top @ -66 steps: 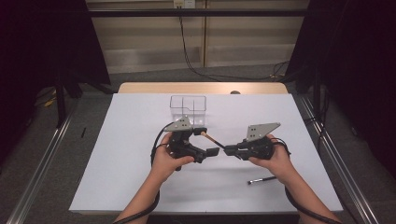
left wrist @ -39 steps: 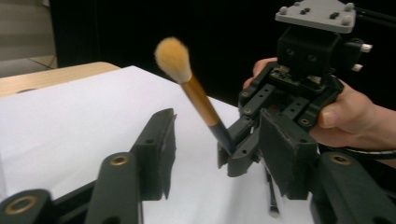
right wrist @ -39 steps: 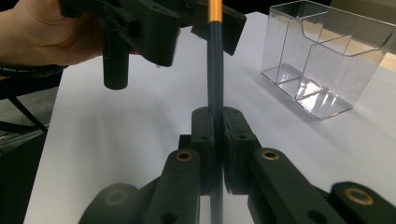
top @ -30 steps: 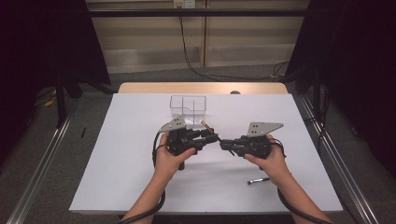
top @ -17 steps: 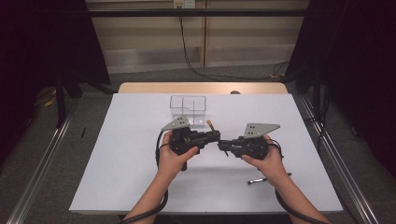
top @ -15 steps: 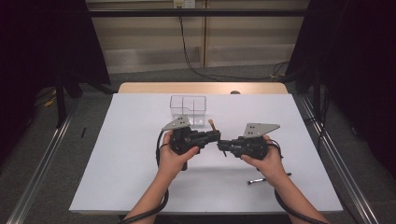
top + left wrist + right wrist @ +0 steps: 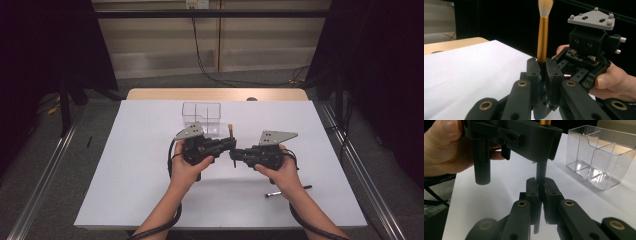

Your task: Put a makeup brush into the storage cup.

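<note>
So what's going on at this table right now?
A person holds a gripper in each hand over a white table. Both the left gripper and the right gripper are clamped on one upright makeup brush, bristles up, so it looks like a hand-over between them. A clear plastic organizer stands just beyond, and another brush lies on the table near the right hand.
</note>
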Motion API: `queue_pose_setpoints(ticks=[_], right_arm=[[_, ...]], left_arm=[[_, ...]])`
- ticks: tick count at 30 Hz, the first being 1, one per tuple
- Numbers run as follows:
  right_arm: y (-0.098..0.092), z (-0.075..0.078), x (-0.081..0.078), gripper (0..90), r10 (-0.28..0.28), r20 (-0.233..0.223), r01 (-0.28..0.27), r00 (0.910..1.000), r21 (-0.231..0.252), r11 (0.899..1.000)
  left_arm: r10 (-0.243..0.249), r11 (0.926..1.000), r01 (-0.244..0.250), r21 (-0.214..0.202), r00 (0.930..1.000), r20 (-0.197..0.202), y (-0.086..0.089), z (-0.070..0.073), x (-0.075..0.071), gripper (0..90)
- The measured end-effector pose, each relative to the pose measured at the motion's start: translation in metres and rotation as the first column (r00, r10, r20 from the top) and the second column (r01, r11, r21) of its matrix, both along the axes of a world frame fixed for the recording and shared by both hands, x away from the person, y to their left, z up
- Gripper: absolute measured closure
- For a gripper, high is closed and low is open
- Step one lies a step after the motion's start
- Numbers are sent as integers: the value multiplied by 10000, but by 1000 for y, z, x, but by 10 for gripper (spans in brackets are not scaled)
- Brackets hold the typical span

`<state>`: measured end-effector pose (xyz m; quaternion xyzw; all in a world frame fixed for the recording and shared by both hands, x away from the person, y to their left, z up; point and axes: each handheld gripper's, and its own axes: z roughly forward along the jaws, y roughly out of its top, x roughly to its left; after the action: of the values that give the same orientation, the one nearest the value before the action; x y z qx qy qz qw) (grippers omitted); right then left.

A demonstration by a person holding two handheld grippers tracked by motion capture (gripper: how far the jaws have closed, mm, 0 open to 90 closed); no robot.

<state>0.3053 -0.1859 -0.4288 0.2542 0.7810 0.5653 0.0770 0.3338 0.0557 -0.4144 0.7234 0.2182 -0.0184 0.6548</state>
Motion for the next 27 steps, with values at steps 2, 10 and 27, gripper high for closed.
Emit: queue_pose_setpoints(ticks=[2, 10, 27], right_arm=[[1, -1, 0, 840, -29, -61, 29, 10000, 99, 9999], [3, -2, 1, 828, -1, -123, 4, 9999, 211, 9998], [-15, 3, -2, 195, -153, -49, 156, 9999, 680, 9976]], left_arm=[[27, 10000, -27, 2, 10000, 22, 0, 0, 0, 831], [10, 10000, -11, 42, 9999, 158, 0, 0, -1, 832], [208, 9997, -214, 130, 9987, 463, 7, 7, -1, 831]])
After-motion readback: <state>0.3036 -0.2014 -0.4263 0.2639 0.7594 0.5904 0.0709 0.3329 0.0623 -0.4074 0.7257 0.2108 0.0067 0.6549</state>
